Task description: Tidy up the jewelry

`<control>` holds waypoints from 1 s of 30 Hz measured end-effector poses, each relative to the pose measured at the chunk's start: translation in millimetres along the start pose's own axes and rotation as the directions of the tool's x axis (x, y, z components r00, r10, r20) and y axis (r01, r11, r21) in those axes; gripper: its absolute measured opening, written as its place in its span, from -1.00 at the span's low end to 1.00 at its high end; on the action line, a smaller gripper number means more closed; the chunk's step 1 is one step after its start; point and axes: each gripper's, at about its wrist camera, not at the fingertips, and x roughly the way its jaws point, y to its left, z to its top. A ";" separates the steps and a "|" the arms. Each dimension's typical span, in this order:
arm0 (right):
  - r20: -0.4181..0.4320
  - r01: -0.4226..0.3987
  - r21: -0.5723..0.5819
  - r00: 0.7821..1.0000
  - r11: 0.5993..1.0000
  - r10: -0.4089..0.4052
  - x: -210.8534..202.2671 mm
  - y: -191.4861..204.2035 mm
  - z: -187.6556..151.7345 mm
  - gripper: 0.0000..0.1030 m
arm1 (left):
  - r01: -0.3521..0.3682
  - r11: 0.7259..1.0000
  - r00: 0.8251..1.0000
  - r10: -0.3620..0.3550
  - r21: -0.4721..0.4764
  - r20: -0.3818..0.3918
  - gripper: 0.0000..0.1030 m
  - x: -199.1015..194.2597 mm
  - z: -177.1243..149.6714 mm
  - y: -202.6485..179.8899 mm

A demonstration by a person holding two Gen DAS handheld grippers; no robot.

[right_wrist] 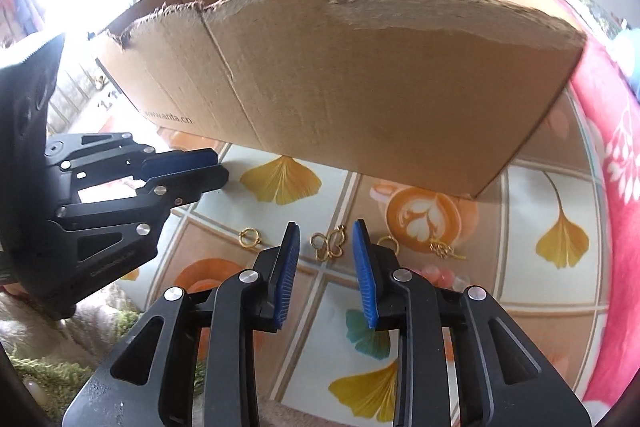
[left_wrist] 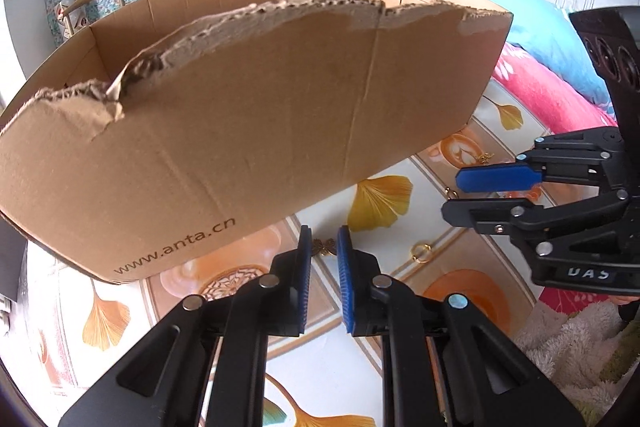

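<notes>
Two handheld grippers hover low over a table covered by a patterned cloth [right_wrist: 528, 195] printed with yellow ginkgo leaves and latte-art coffee cups. A large open cardboard box [left_wrist: 256, 115] with a ragged, torn upper edge stands on the cloth just behind them; its near wall reads "www.anta.cn" and blocks any view of its floor, so whatever lies inside cannot be seen.

The left gripper [left_wrist: 324, 267] has its blue ribbed pads parted by a narrow gap, holding nothing. Between its tips on the cloth lies a small bronze-coloured ornament [left_wrist: 325, 247], partly hidden by the pads and too small to identify. Just to the right lies a gold ring [left_wrist: 420, 253].

The right gripper [right_wrist: 325, 255] is open somewhat wider and is also empty. Between its fingers on the cloth lies a gold butterfly-shaped piece [right_wrist: 330, 245]. To its left lies a small gold ring with a knob [right_wrist: 250, 238]. To its right, a gold loop [right_wrist: 389, 242] is half hidden behind the right finger, and further right a gold filigree charm [right_wrist: 442, 249] rests on a printed coffee cup. Pale pink beads [right_wrist: 438, 275] show just behind the gripper's frame, mostly cut off.

A pink floral blanket [right_wrist: 612, 163] borders the table's right side
</notes>
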 end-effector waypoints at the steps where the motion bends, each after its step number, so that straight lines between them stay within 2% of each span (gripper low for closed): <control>1: 0.000 0.009 -0.011 1.000 1.000 -0.009 0.1 1.0 0.0 -0.47 | -0.001 1.000 1.000 0.001 0.001 0.002 -0.76 -0.9 -1.4 1.1; 6: -0.005 0.060 -0.089 0.998 0.994 -0.061 2.5 19.0 1.3 -0.47 | 0.007 1.000 1.000 -0.007 -0.003 0.009 -0.76 0.3 -1.5 1.7; 9: -0.013 0.067 -0.096 0.998 0.993 -0.068 1.5 23.0 0.9 -0.49 | 0.013 1.000 1.000 -0.013 -0.007 0.011 -0.76 0.4 -2.0 1.0; 14: -0.026 0.069 -0.109 0.997 0.992 -0.072 1.2 31.3 6.5 -0.72 | 0.020 1.000 1.000 -0.020 -0.011 0.016 -0.76 -1.1 -3.6 3.1; 23: -0.017 0.049 -0.082 0.999 0.995 -0.050 6.5 29.3 12.0 -0.74 | 0.037 0.999 0.999 -0.036 -0.020 0.034 -0.76 -2.1 -6.0 6.3; 30: 0.006 0.043 -0.073 0.999 0.996 -0.042 -12.8 19.2 13.9 -0.74 | 0.072 0.996 0.996 -0.069 -0.052 0.055 -0.76 -3.5 -10.4 14.1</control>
